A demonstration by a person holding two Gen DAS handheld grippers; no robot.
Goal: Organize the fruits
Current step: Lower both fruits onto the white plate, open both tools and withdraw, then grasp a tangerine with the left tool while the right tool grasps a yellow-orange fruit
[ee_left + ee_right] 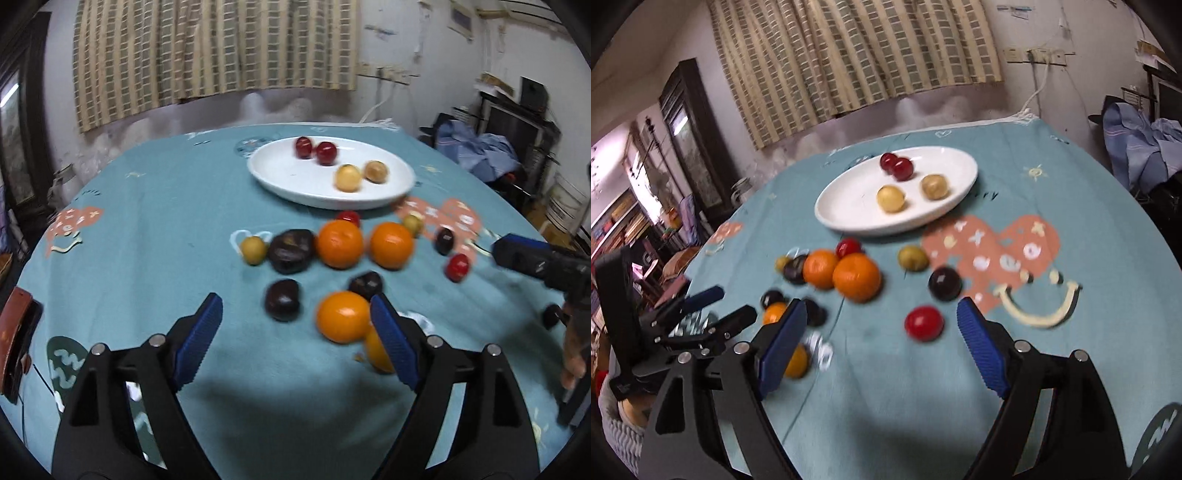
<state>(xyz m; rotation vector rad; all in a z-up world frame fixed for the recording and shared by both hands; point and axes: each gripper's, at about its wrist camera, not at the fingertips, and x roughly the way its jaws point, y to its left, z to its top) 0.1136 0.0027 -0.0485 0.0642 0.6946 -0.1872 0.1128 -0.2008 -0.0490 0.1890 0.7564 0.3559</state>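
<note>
A white oval plate point(280, 173) point(849, 206) at the far side of the table holds two red and two yellow fruits. Loose fruit lies in front of it: oranges point(340, 243) point(856, 277), dark plums point(282, 299) point(945, 283), small yellow-green fruits point(253, 250) point(913, 257) and red fruits point(457, 267) point(923, 323). My left gripper point(295, 339) is open and empty, an orange point(341, 315) just inside its right finger. My right gripper point(881, 343) is open and empty, the red fruit just ahead between its fingers.
The round table has a teal printed cloth point(147, 221) point(1071, 177). A brown case point(14, 343) lies at the left edge. The other gripper shows at the right of the left wrist view point(535, 258) and at the left of the right wrist view point(694, 321). Furniture and blue cloth point(480, 147) stand beyond the table.
</note>
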